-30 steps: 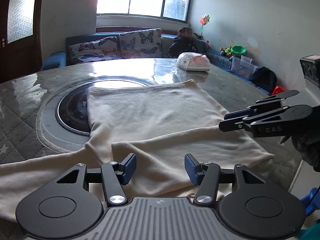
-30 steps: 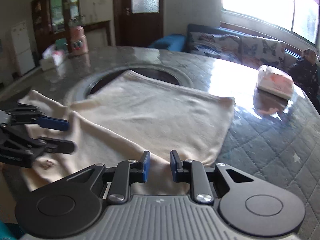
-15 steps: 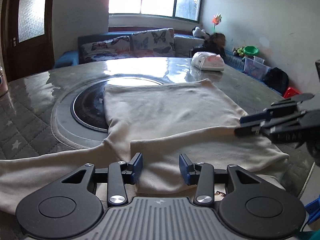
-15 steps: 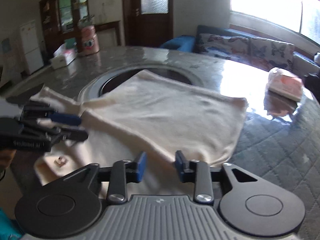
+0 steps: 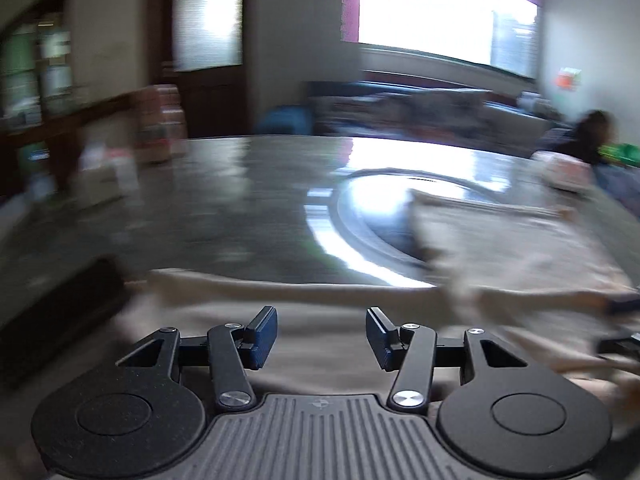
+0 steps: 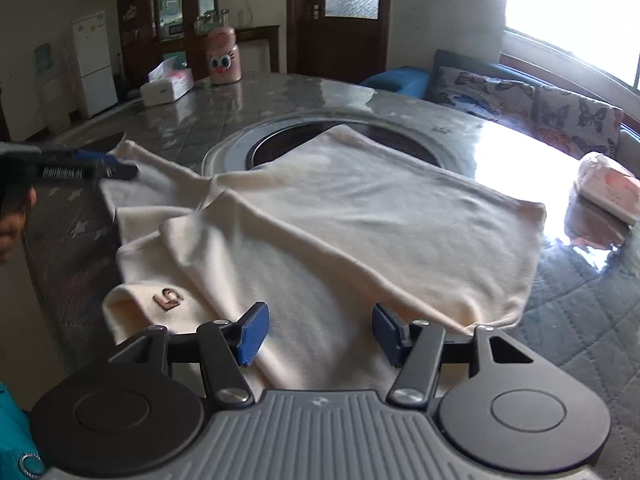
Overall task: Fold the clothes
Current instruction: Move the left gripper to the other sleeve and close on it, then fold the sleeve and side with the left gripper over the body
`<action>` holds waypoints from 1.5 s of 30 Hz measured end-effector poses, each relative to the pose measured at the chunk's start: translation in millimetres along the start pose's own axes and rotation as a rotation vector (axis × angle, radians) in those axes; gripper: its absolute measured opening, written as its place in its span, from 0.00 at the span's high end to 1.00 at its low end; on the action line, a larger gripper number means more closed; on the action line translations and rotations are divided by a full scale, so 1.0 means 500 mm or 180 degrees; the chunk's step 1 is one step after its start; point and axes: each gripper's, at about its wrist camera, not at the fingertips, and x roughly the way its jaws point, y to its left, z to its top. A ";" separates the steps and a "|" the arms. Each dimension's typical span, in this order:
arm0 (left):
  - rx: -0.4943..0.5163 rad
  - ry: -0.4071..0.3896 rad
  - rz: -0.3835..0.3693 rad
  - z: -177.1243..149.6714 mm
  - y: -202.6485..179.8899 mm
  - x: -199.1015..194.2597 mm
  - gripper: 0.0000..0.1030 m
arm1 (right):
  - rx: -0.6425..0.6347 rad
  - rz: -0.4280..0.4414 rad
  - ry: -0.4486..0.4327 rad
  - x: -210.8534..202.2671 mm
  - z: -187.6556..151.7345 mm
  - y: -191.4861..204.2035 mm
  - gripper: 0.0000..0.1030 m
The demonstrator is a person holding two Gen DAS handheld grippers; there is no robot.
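Left wrist view: heavily blurred. Left tool (image 5: 322, 330) has its blue pads wide apart w/ nothing between them; it hangs over the near edge of the cream garment (image 5: 320, 300), which runs across the bottom of the frame and off to the right. Can't tell if the pads touch the cloth. Grey quilted worktop (image 5: 224, 208) stretches beyond, w/ a round inset ring (image 5: 360, 232) right of centre, partly covered by the garment. Far right edge: a dark blue-tipped shape, prob. the right tool (image 5: 620, 320), too smeared to read. Bright window (image 5: 440, 8) at the back, door (image 5: 206, 40) to its left.

Right wrist view: sharp. Right tool (image 6: 316, 334) also wide open, gripping nothing, pads above the near hem of the garment (image 6: 360, 208). Garment lies spread flat on the worktop (image 6: 580, 320), far part overlapping the inset ring (image 6: 256, 140). One sleeve is folded diagonally across the body; the other sleeve (image 6: 152, 160) stretches out left. Small brown logo (image 6: 169, 298) shows on the near-left fold. Left tool (image 6: 120, 164) sits at frame left, right by the end of that outstretched sleeve; whether it's clamped on the cloth I can't tell from here. On the worktop well apart from the garment: tissue box (image 6: 166, 86) and pink cartoon-face jar (image 6: 224, 60) at the far side, a white-pink packet (image 6: 610, 186) at right. Butterfly-print sofa (image 6: 528, 100) under the window.
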 end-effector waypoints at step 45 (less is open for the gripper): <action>-0.0093 -0.0278 -0.1389 0.112 -0.185 -0.052 0.91 | 0.0488 -0.0240 -0.0363 -0.090 -0.031 -0.075 0.42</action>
